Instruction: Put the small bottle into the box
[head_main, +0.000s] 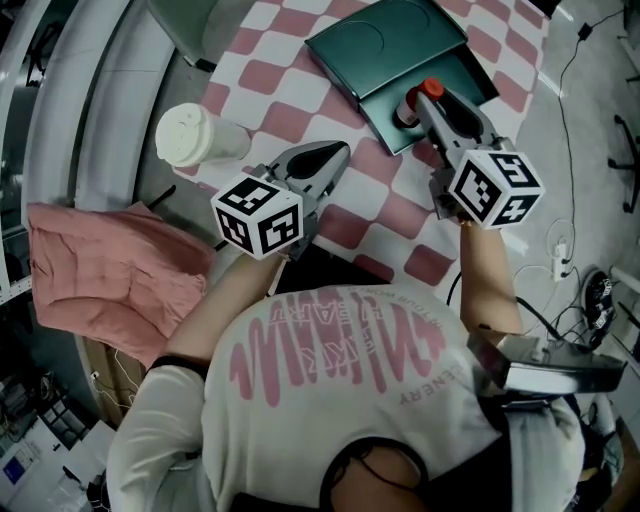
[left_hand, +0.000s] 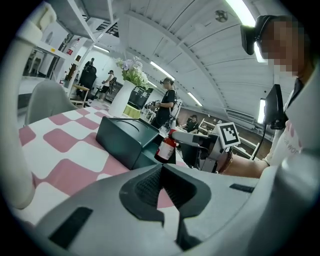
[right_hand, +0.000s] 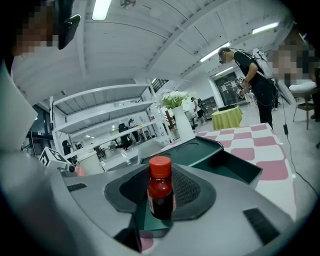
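A small bottle (head_main: 408, 104) with a red cap and dark red contents stands upright between the jaws of my right gripper (head_main: 420, 108), which is shut on it. In the right gripper view the bottle (right_hand: 161, 197) fills the gap between the pads, with the dark green box (right_hand: 205, 150) just behind and below it. The box (head_main: 385, 45) lies open on the checked table, lid flat, and the bottle hangs over the near end of its tray. My left gripper (head_main: 335, 155) hovers left of the box, shut and empty; its own view shows the bottle (left_hand: 166, 147) beside the box (left_hand: 122, 137).
A white lidded cup (head_main: 190, 135) stands left of the left gripper. A pink cloth (head_main: 110, 270) lies off the table's left edge. A white vase of flowers (left_hand: 131, 82) stands beyond the box. Cables run over the floor (head_main: 590, 150) at right, and people stand in the background.
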